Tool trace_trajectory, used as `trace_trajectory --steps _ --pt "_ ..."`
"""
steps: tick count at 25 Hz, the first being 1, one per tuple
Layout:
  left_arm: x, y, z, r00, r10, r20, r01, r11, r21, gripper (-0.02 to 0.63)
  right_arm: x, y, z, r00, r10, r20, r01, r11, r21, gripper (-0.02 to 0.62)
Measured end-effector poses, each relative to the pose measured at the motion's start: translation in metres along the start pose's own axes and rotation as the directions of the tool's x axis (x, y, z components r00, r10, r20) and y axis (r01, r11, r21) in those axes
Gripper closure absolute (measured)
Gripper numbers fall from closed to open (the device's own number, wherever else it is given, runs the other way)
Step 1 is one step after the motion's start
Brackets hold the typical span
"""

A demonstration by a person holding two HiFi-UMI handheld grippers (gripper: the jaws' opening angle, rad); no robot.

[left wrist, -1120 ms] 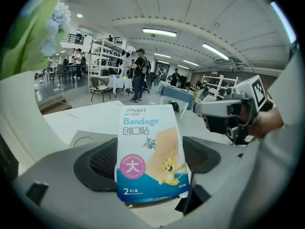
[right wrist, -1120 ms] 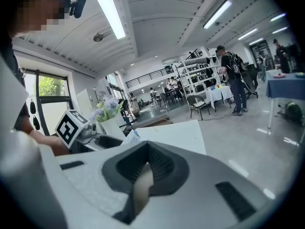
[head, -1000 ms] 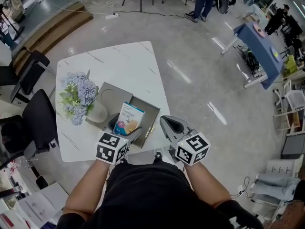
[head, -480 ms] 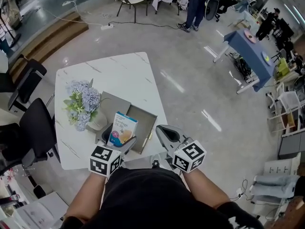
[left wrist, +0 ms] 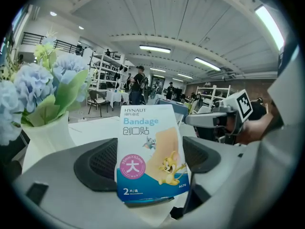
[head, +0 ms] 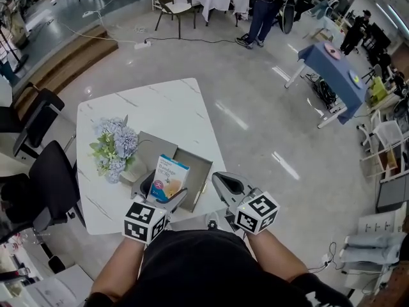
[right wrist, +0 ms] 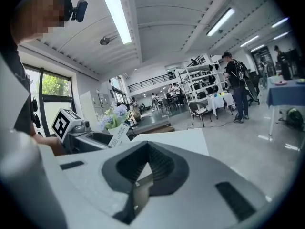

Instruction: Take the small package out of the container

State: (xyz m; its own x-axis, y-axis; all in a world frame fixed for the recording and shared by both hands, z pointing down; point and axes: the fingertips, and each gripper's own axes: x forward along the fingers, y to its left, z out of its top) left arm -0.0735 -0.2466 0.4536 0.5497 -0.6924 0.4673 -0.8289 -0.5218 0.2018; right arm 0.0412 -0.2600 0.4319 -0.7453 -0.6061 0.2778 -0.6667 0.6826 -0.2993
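Head view: flowers (head: 115,147) stand left of the grey container (head: 200,170). As a second ago, the left gripper (head: 166,196) clamps the small package (head: 170,178) over it, upright, long axis vertical, print facing the person. The right gripper (head: 225,183) is closed, empty, beside the container.

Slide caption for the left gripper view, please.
Left tool shut on a bandage package held upright, blue flowers in a white vase at left.
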Motion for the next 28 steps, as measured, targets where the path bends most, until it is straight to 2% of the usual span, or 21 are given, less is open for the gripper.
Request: trace_trajectory --steps 16,28 --pt "-0.006 -0.005 0.016 0.999 0.006 0.036 -0.007 1.0 0.022 0.184 -0.002 -0.008 0.003 1.0 -0.02 0.009 0.02 1.0 -0.01 0.595" --pt "-0.009 -0.004 0.02 0.999 0.02 0.048 -0.021 0.999 0.025 0.184 0.0 -0.004 0.005 1.0 0.0 0.004 0.0 1.0 -0.03 0.595"
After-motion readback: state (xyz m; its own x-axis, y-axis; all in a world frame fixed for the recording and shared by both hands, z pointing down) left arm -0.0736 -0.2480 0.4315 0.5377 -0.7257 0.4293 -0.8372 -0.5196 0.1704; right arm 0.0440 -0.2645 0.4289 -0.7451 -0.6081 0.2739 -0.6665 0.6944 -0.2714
